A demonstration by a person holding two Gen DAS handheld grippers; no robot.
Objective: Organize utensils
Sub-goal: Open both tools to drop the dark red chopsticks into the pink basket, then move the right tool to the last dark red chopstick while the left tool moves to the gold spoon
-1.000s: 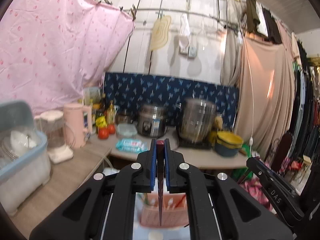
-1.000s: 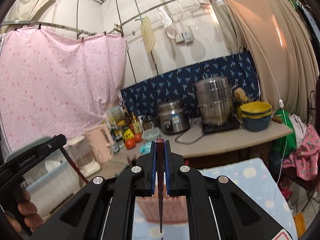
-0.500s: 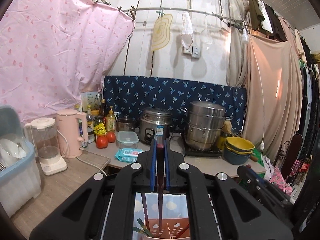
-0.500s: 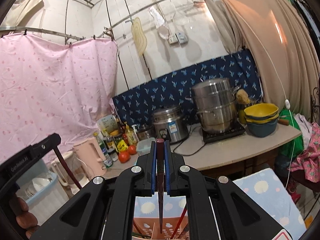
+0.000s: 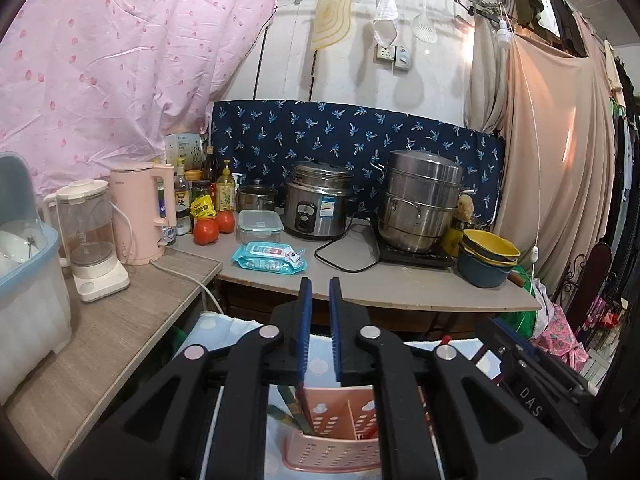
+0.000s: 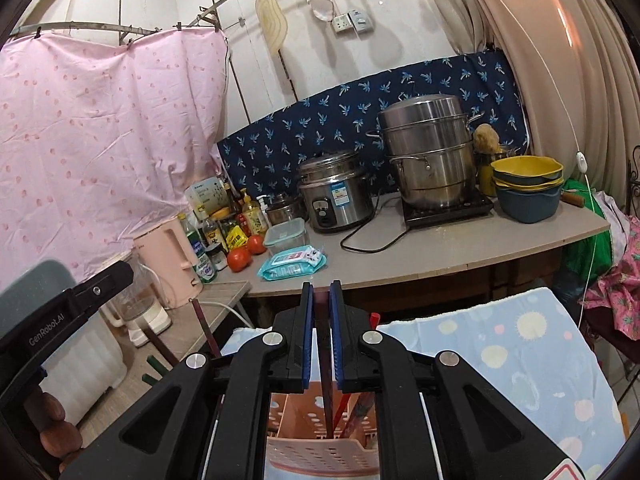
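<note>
A pink slotted utensil basket stands on the dotted blue cloth just below both grippers. My left gripper has its jaws opening, with nothing between the blue pads. A dark red chopstick leans in the basket below its left pad. My right gripper is also opening. A dark red chopstick stands loosely between its pads, its lower end down in the basket. Other chopsticks lean in the basket. Each gripper shows at the edge of the other's view.
Behind the cloth runs a counter with a rice cooker, a steel steamer pot, stacked bowls, a wipes pack and tomatoes. On the left bench stand a pink kettle, a blender and a dish bin.
Both grippers came down over the pink basket. Their jaws parted; the left one's chopstick dropped from between the pads into the basket, and the right one's now sits loose.
</note>
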